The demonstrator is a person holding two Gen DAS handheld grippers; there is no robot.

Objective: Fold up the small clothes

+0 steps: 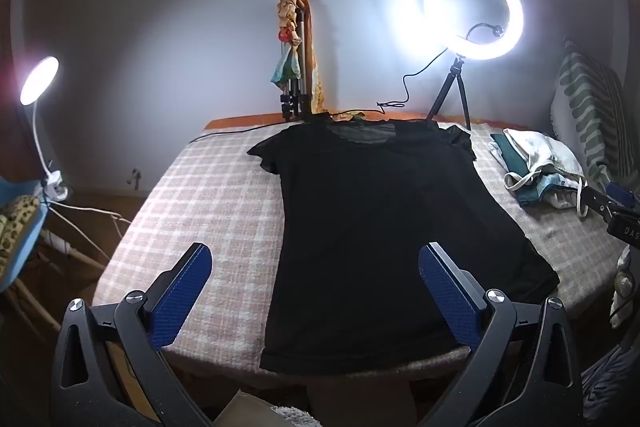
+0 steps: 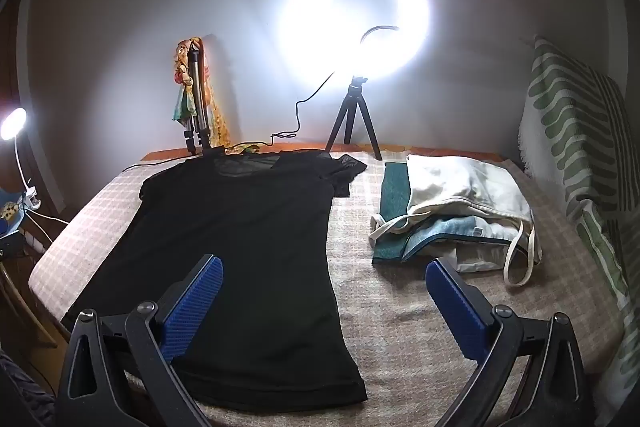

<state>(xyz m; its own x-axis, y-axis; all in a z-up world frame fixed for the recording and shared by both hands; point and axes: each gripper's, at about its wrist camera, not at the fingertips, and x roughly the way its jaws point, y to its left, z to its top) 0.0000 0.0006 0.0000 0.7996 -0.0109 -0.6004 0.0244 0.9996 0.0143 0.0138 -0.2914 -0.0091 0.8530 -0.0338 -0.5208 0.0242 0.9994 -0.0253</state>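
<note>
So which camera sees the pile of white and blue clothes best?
The right wrist view. There the pile of clothes lies close and whole, with its white straps and teal layers clear. In the left wrist view it sits small at the right edge, squashed by the lens.

A plain pale wall (image 1: 200,7) backed the scene. A lit ring light (image 1: 474,11) stood on a small black tripod (image 1: 450,95) at the far edge of the bed (image 1: 208,187), which carried a checked cover. A folded tripod (image 1: 298,67) leaned against the wall. A clip-on lamp (image 1: 39,79) glowed at the left. A green-patterned cushion (image 2: 576,131) stood upright on the right.
</note>
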